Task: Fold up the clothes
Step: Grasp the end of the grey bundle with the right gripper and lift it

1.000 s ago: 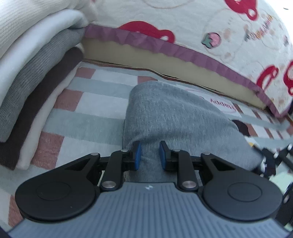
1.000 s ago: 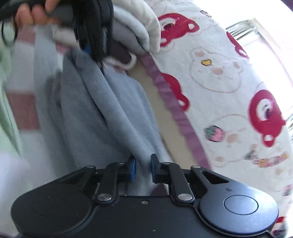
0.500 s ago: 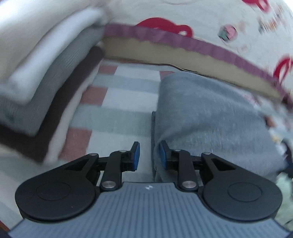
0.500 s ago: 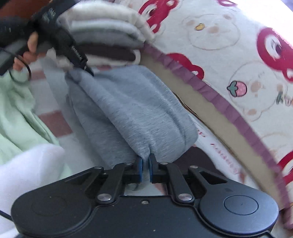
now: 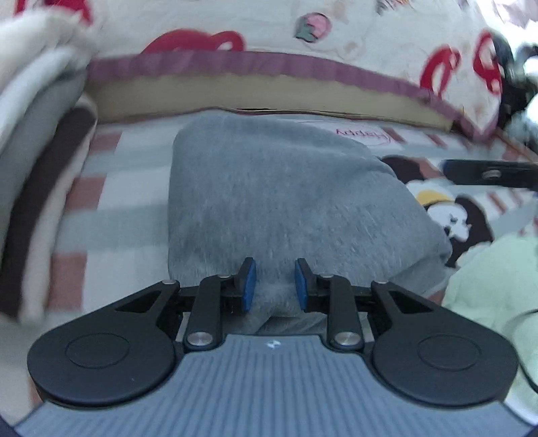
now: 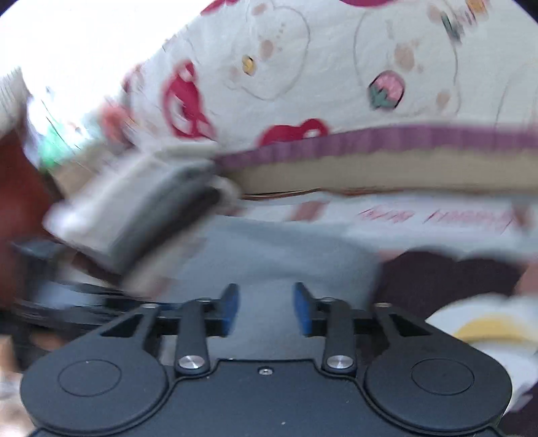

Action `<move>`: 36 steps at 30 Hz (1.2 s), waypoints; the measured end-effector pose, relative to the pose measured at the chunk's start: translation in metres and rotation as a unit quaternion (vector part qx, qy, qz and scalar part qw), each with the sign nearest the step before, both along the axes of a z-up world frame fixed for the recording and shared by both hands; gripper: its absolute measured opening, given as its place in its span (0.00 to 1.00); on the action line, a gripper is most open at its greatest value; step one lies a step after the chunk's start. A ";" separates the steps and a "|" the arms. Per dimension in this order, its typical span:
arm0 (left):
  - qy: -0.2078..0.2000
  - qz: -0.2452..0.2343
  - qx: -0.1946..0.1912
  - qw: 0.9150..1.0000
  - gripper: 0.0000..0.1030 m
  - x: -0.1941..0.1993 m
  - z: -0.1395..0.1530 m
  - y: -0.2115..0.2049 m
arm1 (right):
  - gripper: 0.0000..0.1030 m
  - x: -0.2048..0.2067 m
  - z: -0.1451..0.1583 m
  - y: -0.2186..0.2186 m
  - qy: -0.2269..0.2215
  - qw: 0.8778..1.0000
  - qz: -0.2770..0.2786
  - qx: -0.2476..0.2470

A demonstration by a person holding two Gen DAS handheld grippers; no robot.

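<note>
A folded grey garment (image 5: 285,195) lies on the striped sheet (image 5: 127,215) in front of the quilt. My left gripper (image 5: 274,285) is open, its blue pads on either side of a bump in the garment's near edge. In the right wrist view, which is blurred, the same grey garment (image 6: 285,255) lies just ahead of my right gripper (image 6: 265,307). That gripper is open wide with nothing pinched. Part of the right gripper (image 5: 487,174) shows at the right of the left wrist view, apart from the cloth.
A stack of folded clothes (image 5: 33,134) stands at the left, also blurred as the stack (image 6: 134,215). A bear-and-strawberry quilt (image 5: 302,30) with a purple border rises behind. A mint-green garment (image 5: 487,289) lies at the right, beside a cartoon print (image 5: 454,215).
My right gripper has opened and let go of the grey garment, and it has swung fast. My left gripper has shifted right, from beside the garment to over its near edge.
</note>
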State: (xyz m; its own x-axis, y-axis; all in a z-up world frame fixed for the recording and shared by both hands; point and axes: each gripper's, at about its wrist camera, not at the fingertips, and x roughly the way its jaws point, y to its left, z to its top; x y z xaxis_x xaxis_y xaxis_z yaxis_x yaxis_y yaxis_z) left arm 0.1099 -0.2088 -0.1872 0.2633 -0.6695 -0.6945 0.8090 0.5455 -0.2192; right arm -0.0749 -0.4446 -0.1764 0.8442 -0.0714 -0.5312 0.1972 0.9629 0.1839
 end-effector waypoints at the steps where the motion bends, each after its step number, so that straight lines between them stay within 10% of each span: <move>1: -0.002 -0.001 0.001 1.000 0.24 -0.001 0.000 0.002 | 0.58 0.010 -0.006 0.008 0.019 0.998 -0.016 -0.056; 4: -0.008 0.001 0.003 1.000 0.24 -0.005 -0.003 0.005 | 0.56 0.022 -0.029 0.023 0.036 0.992 -0.032 -0.119; 12: -0.021 0.016 0.013 1.000 0.24 -0.004 -0.008 -0.004 | 0.52 -0.022 -0.038 0.016 0.055 0.996 0.013 0.074; 18: -0.030 0.015 0.012 0.999 0.24 -0.005 -0.006 -0.003 | 0.37 -0.020 -0.020 -0.014 0.081 0.986 0.058 0.130; 24: -0.028 0.024 0.009 0.999 0.24 -0.007 -0.005 -0.005 | 0.40 0.013 -0.027 -0.073 0.037 0.969 -0.052 0.238; 36: -0.026 0.057 -0.031 0.998 0.27 0.007 0.017 0.016 | 0.45 0.054 -0.052 -0.094 0.041 0.961 -0.105 0.251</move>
